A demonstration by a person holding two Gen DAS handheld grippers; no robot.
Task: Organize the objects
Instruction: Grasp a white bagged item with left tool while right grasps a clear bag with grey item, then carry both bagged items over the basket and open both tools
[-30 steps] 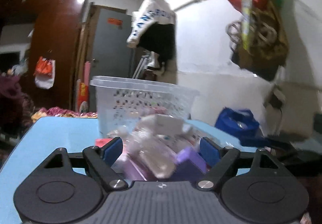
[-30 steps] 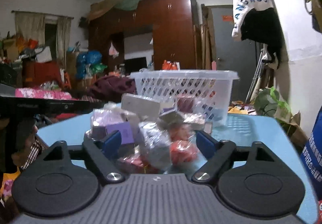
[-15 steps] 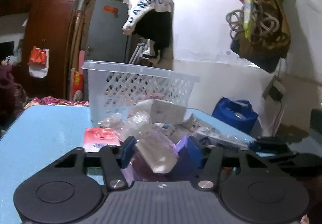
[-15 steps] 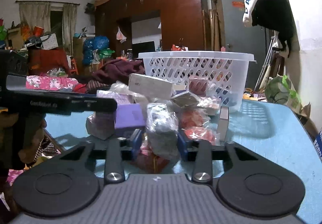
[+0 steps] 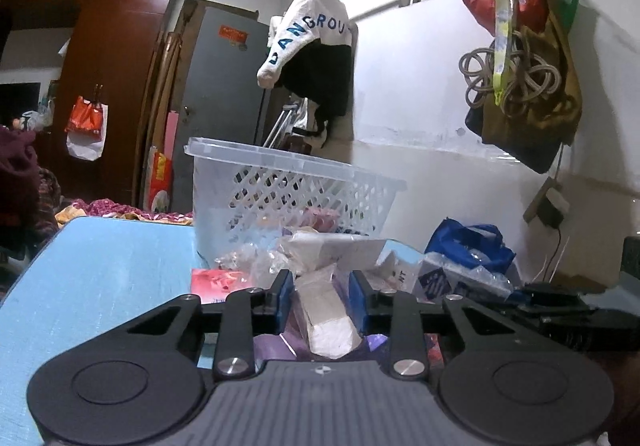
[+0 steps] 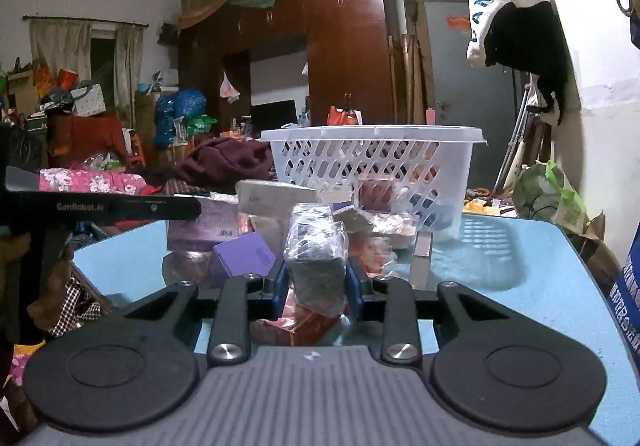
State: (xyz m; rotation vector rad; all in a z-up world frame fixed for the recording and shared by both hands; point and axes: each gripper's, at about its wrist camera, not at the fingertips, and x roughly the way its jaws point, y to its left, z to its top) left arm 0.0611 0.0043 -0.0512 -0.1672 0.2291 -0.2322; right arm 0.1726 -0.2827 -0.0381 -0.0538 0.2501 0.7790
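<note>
You work over a light blue bench in a crowded room, with a dark wooden wardrobe far ahead of your right hand-held gripper and a white wall ahead of your left hand-held gripper.

A second ago both hand-held grippers stood wide open around the pile. Now both have closed: the left one clamps a white wrapped packet, and the right one clamps a dark packet in clear film. Each packet sits between the blue pads, touching both.

The white plastic basket stands on the bench beyond the pile of packets, straight ahead of both hand-held grippers. Through its holes you see a few coloured things inside, but they are too unclear to name.
</note>
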